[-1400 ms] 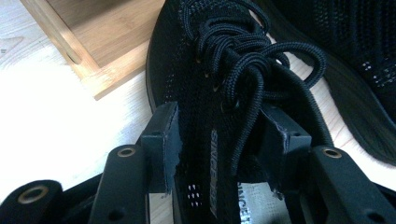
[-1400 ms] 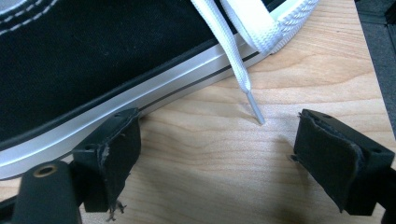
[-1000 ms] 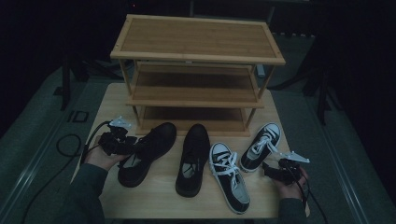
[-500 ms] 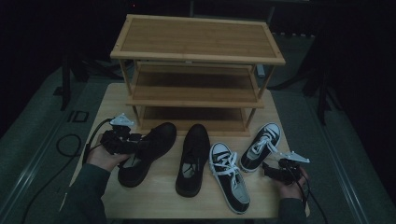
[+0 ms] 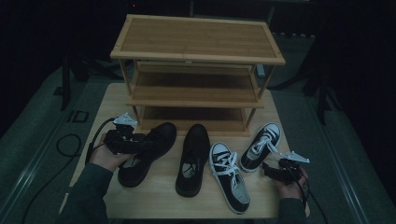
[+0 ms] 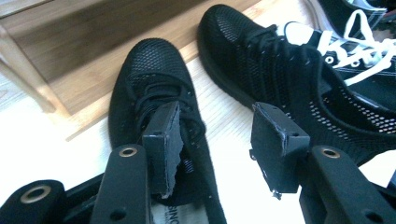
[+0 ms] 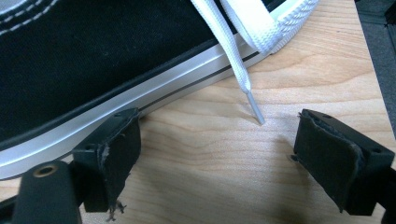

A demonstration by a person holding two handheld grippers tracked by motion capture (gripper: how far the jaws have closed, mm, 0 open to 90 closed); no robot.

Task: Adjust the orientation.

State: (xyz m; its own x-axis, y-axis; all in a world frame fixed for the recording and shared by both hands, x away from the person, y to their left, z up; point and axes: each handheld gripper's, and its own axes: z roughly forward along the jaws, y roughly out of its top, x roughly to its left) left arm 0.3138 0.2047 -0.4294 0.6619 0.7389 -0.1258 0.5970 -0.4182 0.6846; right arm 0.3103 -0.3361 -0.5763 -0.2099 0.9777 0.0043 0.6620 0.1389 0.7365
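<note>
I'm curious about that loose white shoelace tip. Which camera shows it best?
The right gripper view: the lace tip lies large and sharp on the table beside the sneaker. In the high view that sneaker looks small, its laces mere white lines. The left gripper view catches white laces far off.

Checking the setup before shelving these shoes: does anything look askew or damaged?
The black foam pads on the left tongs are ragged and torn at the edges. The black-and-white canvas sneaker has a loose white lace trailing onto the light wooden table.

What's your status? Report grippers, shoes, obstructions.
Left gripper open over left black shoe, nothing gripped. Right gripper open beside sneaker. Rack shelves free.
</note>
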